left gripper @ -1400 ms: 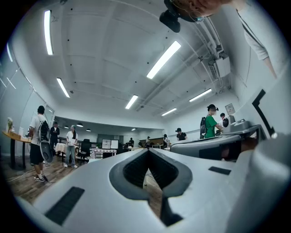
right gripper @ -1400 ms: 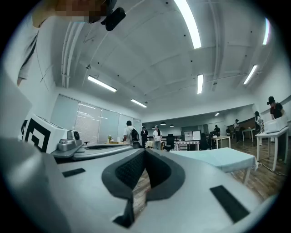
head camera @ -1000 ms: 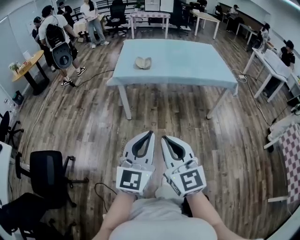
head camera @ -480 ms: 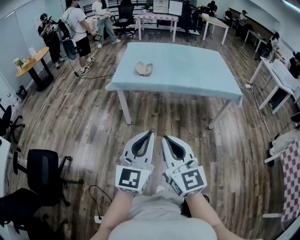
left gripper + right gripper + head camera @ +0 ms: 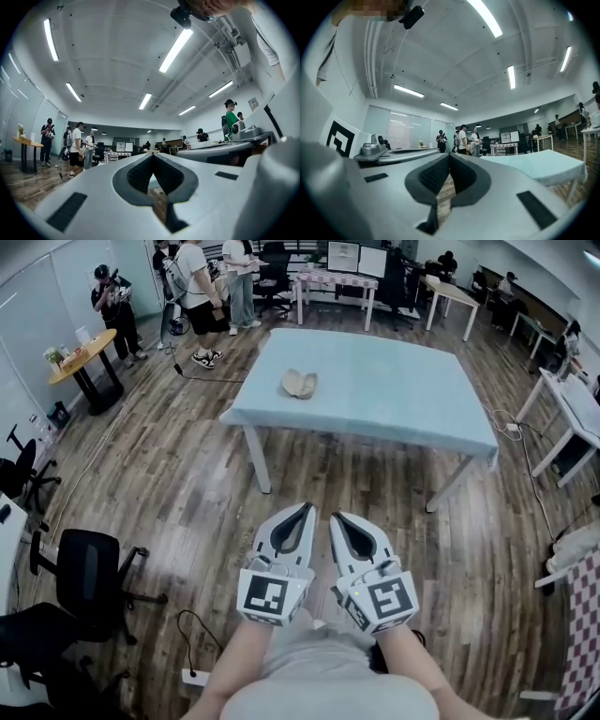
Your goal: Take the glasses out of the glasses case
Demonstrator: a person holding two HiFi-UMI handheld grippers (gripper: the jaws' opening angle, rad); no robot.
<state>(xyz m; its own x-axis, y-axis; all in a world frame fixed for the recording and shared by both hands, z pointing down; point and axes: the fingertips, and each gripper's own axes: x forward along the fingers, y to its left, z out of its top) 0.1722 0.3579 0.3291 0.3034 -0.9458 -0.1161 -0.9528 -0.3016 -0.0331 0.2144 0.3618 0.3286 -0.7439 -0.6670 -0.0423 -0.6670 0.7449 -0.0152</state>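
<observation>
Wood-floored office: the glasses case (image 5: 300, 383) lies on the blue table (image 5: 403, 381), well ahead of the left gripper (image 5: 305, 507) and right gripper (image 5: 335, 515), both closed on nothing. No step of the task looks done yet.

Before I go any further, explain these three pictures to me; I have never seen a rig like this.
No robot here: a person holds a white two-jaw tool in each hand. The head view comes from a camera on the person's head, looking down at the left tool and right tool. The two gripper views come from cameras riding on each tool, looking along its jaws. Both tools are shut and hold nothing. Ahead, across the wooden floor, stands a light blue table; on it lies a small tan glasses case, well away from both tools.
</observation>
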